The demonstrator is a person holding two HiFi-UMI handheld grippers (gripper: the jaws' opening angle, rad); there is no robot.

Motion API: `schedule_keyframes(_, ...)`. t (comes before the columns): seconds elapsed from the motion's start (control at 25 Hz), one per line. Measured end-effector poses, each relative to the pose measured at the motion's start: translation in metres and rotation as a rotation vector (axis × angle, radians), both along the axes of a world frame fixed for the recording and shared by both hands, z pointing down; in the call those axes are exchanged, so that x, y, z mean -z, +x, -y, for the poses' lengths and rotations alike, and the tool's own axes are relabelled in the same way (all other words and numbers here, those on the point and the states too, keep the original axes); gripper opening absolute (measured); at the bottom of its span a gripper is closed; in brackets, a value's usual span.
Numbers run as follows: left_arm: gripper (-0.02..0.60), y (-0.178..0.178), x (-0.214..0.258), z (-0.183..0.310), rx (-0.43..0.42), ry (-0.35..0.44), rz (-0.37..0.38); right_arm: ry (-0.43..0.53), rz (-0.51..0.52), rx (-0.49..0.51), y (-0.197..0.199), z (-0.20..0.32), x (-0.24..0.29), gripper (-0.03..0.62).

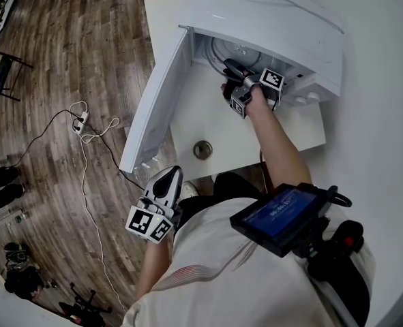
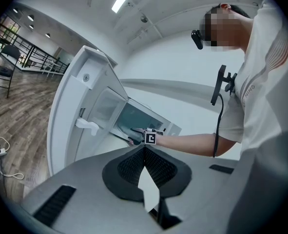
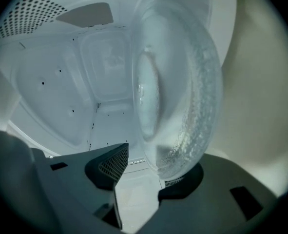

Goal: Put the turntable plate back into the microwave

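- Turntable plate [image 3: 182, 82] stands on edge inside the microwave [image 1: 269, 19] cavity, clear of its floor, at the right gripper [image 3: 148, 165]; the jaws are spread wide and seem to pinch the lower rim askew; I judge that hold shallow, so the smooth glass could slip and crack
- tipping it flat in so tight a cavity, I might knock the rim on a wall or seat it off centre
- left gripper [image 2: 144, 152], jaws pressed together on nothing, hangs well back by the open door [image 1: 153, 107]; it could not catch a drop
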State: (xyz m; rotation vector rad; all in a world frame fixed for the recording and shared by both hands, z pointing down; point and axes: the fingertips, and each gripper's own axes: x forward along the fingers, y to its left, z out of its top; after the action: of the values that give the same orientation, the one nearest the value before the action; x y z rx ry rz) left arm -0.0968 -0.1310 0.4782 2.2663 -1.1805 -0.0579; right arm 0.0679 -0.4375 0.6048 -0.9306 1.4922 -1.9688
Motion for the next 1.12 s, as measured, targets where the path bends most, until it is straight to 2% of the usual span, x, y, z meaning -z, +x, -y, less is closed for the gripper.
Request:
schedule_keyframes(0.36, 0.009, 0.003, 0.0, -0.003, -0.003, 0.002, -0.006, 0.022, -0.005, 0.08, -0.012, -0.013, -0.007, 0.178)
schedule_keyframes(0.64, 0.009, 0.004, 0.006, -0.006, -0.008, 0.017, -0.012, 0.083, -0.006, 0.184, -0.023, -0.055, 0.002, 0.176)
schedule_keyframes(0.84, 0.009, 0.004, 0.014, -0.008, -0.033, 0.054, -0.011, 0.273, -0.159, 0.259, -0.024, -0.096, 0.042, 0.167)
schedule_keyframes(1.0, 0.009, 0.004, 0.028, -0.015, -0.075, 0.104, -0.012, 0.502, -0.37, 0.238, -0.013, -0.127, 0.091, 0.029)
schedule_keyframes(1.12, 0.009, 0.002, 0.042, -0.024, -0.114, 0.143, -0.004, 0.656, -0.478, 0.216, -0.01, -0.158, 0.136, 0.017)
